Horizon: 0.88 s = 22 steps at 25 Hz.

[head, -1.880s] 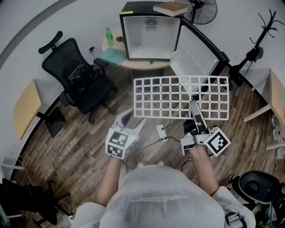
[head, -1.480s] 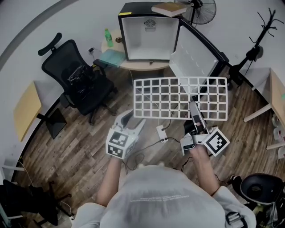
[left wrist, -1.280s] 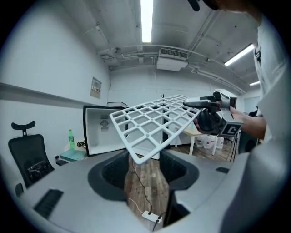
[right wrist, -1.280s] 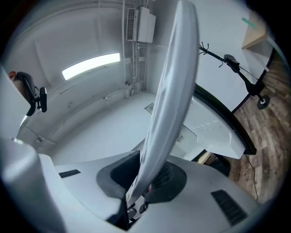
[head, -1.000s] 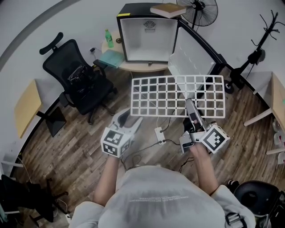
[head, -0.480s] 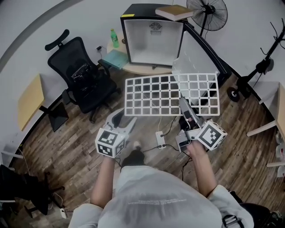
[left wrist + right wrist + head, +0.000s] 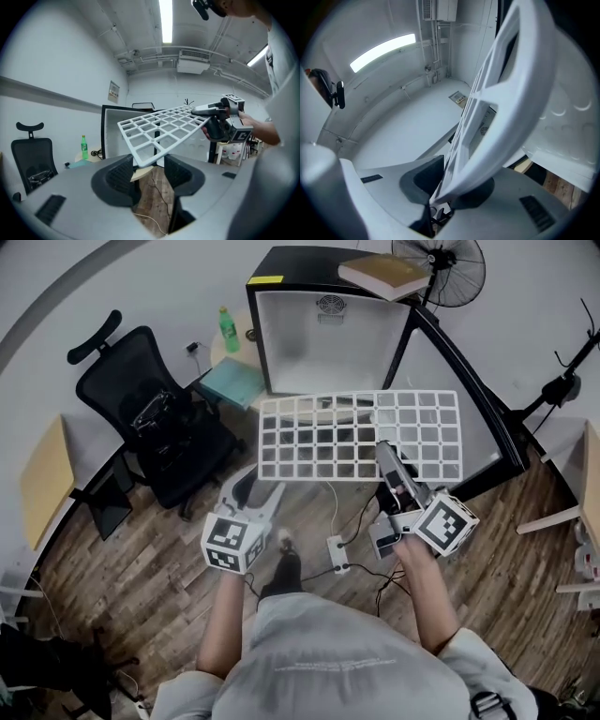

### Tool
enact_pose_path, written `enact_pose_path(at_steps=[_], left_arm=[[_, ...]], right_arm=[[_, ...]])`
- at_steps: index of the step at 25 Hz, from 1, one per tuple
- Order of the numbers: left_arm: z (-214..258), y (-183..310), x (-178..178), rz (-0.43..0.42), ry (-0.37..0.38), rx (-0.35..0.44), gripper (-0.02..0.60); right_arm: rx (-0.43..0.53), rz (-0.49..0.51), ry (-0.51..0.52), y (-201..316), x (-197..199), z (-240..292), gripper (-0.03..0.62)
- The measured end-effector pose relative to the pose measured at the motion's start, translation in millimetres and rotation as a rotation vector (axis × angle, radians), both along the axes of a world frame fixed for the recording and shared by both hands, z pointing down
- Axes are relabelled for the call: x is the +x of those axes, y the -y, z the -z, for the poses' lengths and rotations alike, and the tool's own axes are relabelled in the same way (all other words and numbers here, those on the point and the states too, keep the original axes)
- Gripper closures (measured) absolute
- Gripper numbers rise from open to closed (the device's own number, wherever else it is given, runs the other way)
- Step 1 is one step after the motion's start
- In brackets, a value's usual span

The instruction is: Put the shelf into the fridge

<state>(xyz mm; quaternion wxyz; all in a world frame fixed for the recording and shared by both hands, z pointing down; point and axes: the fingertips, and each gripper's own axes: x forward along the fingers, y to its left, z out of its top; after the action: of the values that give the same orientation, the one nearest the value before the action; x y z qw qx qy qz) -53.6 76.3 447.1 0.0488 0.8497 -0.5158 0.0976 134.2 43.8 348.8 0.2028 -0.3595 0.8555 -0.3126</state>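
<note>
The white grid shelf point(image 7: 361, 435) hangs level in front of the open black mini fridge point(image 7: 323, 334), its far edge over the fridge's lower front. My right gripper point(image 7: 386, 456) is shut on the shelf's near edge, right of centre; in the right gripper view the shelf point(image 7: 501, 93) runs up out of the pinched jaws point(image 7: 450, 187). My left gripper point(image 7: 251, 491) is open just under the shelf's near left corner, not gripping it. In the left gripper view that corner point(image 7: 159, 129) floats above the gap of the left gripper point(image 7: 149, 171). The fridge door point(image 7: 469, 390) stands open to the right.
A black office chair point(image 7: 141, 418) stands left of the fridge. A green bottle point(image 7: 228, 329) and a teal item point(image 7: 232, 381) sit beside it. A book point(image 7: 384, 276) lies on the fridge, a fan point(image 7: 450, 257) behind. A power strip point(image 7: 335, 549) with cables lies on the wood floor.
The person has stepped toward the fridge. The shelf, still held by the right gripper, has moved forward up to the fridge opening. The left gripper has stayed open beneath its left corner.
</note>
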Motion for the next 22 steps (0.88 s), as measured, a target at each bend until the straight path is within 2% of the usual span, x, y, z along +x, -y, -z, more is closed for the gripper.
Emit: enact_pose_path(at_steps=[4, 11, 15, 22], left_arm=[[4.3, 58.7, -26.8, -0.025, -0.001, 0.000, 0.367], [10.0, 149.2, -56.7, -0.078, -0.032, -0.017, 0.367], [9.1, 180.9, -64.2, -0.098, -0.033, -0.030, 0.367], [15.6, 216.0, -82.1, -0.102, -0.009, -0.035, 0.368]], right_arm=[[-0.030, -0.018, 0.033, 55.2, -25.4, 0.4, 0.540], [-0.039, -0.066, 0.006, 137.3, -56.7, 10.3, 0.540], [-0.044, -0.084, 0.012, 168.2, -63.8, 9.4, 0.540], [-0.073, -0.069, 0.101, 205.1, -73.9, -3.8, 0.539]])
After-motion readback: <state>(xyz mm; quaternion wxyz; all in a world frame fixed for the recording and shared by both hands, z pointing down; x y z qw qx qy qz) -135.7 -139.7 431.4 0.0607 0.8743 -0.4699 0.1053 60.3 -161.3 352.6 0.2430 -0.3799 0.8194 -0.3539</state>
